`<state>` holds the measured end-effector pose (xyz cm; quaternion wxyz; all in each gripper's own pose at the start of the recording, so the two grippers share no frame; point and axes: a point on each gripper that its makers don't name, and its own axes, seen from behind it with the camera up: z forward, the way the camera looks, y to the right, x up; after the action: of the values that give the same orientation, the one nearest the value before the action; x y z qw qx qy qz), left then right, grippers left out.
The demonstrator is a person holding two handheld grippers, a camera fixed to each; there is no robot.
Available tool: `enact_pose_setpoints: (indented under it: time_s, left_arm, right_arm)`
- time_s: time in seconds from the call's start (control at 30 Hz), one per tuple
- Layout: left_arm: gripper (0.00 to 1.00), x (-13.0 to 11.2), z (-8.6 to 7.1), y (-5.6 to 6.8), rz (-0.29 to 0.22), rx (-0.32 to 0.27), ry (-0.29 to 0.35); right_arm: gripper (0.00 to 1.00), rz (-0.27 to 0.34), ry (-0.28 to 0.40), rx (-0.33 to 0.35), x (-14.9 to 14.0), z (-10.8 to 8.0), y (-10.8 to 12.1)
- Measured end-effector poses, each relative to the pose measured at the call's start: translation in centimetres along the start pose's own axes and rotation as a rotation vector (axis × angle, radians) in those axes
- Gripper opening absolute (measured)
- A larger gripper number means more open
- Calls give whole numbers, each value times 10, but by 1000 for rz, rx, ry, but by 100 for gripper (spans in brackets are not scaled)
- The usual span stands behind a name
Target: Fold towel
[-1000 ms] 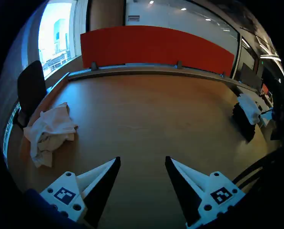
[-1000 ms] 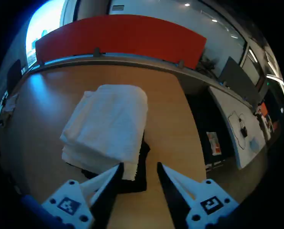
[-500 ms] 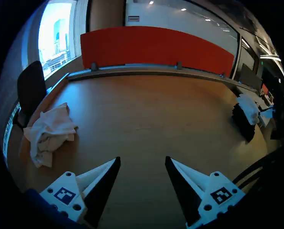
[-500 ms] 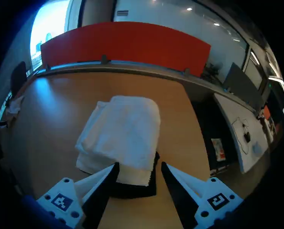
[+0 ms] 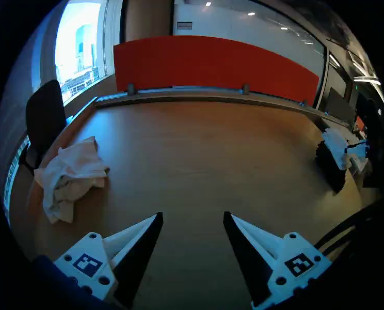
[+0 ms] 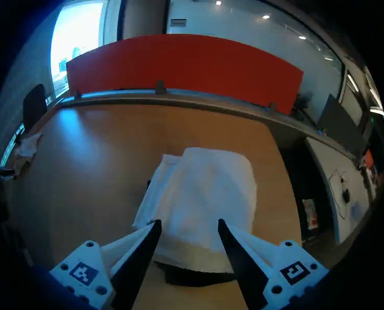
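Facing folded towels (image 6: 207, 196) rightward, crumpled towel (image 5: 70, 173) leftward

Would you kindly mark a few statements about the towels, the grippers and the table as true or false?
1. A crumpled towel lies near the table's left edge in the left gripper view. True.
2. The left gripper is shut on the crumpled towel. False: its fingers are spread with nothing between them, and the towel lies apart from it.
3. The folded towels sit on a dark item. True.
4. The divider behind the table is blue. False: it is red.
5. The right gripper is open, its fingers pointing at the folded towels. True.
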<state>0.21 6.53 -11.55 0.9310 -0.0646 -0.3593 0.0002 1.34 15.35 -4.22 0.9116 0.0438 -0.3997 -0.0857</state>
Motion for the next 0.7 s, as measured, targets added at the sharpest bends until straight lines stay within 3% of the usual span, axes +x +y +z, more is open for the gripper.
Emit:
enact_pose_setpoints:
  time_s: [0.4, 0.7]
  left_arm:
    - [86, -1, 0, -4, -2, 8, -1]
    - [87, 1, 1, -4, -7, 8, 3]
  right_arm:
    - [84, 18, -43, 5, -24, 12, 1]
    - [84, 4, -4, -1, -9, 3, -2]
